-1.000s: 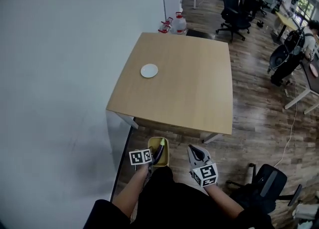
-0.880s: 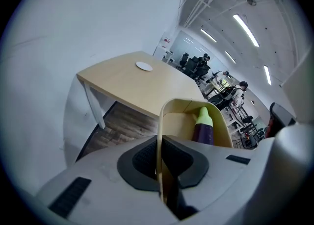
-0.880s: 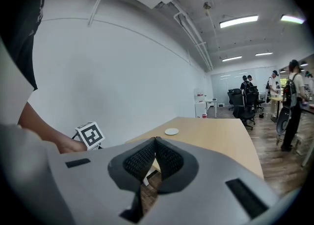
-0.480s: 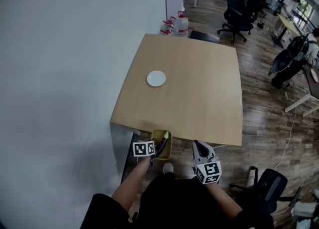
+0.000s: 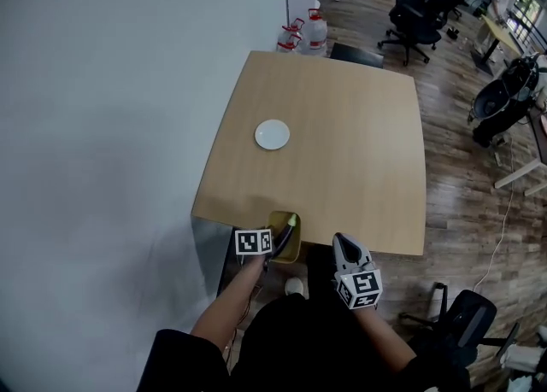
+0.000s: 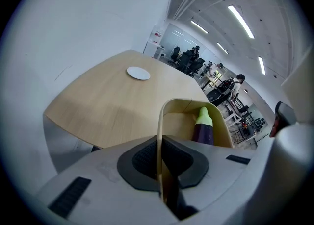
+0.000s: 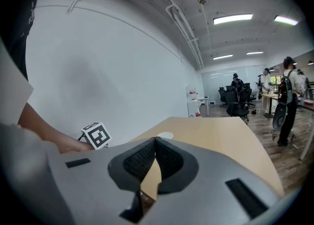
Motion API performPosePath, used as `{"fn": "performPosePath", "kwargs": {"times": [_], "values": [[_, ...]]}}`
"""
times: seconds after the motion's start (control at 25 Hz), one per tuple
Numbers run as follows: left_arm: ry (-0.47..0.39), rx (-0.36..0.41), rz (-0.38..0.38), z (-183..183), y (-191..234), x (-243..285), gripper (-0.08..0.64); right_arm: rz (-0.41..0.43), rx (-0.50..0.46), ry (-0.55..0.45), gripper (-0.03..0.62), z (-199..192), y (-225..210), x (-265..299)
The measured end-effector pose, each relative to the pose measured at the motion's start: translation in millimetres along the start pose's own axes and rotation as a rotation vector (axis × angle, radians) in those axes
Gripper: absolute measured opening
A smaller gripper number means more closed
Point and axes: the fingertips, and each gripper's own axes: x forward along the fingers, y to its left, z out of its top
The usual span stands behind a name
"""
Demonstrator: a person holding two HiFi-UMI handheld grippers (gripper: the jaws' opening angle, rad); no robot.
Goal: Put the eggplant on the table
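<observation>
Eggplant (image 6: pixel 203 129) in yellow tub (image 6: pixel 172 105), its rim between closed left tongs (image 6: pixel 159 143)

A pale wooden tabletop (image 5: pixel 342 160) stands with its left edge against a white wall. A small white plate (image 5: pixel 272 135) lies on it near the left edge, about halfway back. At the near edge, toward the near-left corner, the left gripper (image 5: pixel 275 245) meets the left wall of a yellow bin (image 5: pixel 293 251). In the bin an eggplant (image 5: pixel 285 236) leans with its green tip up. The right gripper (image 5: pixel 344 245) hangs just beside it, off the near edge. Water jugs (image 5: pixel 308 32) stand on the floor past the far-left corner.
</observation>
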Motion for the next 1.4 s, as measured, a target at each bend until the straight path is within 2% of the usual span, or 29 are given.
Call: {"fn": "performPosePath", "kwargs": {"times": [0.24,0.4,0.64,0.92,1.2,1.4], "values": [[0.023,0.006,0.031,37.2,11.2,31.8,0.017,0.022,0.017,-0.005,0.06,11.6,-27.4,55.2],[0.017,-0.024,0.017,61.4,9.4,60.1,0.017,0.029,0.024,0.004,0.06,25.3,-55.7,86.1],[0.078,-0.012,0.048,86.9,10.5,95.5,0.017,0.036,0.058,0.033,0.06,35.2,-90.7,126.4],[0.173,0.054,0.056,85.0,17.6,142.0,0.017,0.057,0.048,0.095,0.06,24.1,-116.1,162.1],[0.232,0.052,0.066,75.5,26.3,165.1,0.017,0.059,0.05,0.137,0.06,16.0,-138.3,184.1],[0.234,0.037,0.094,73.5,31.1,176.3,0.017,0.065,0.052,0.151,0.06,11.8,-152.0,195.7]]}}
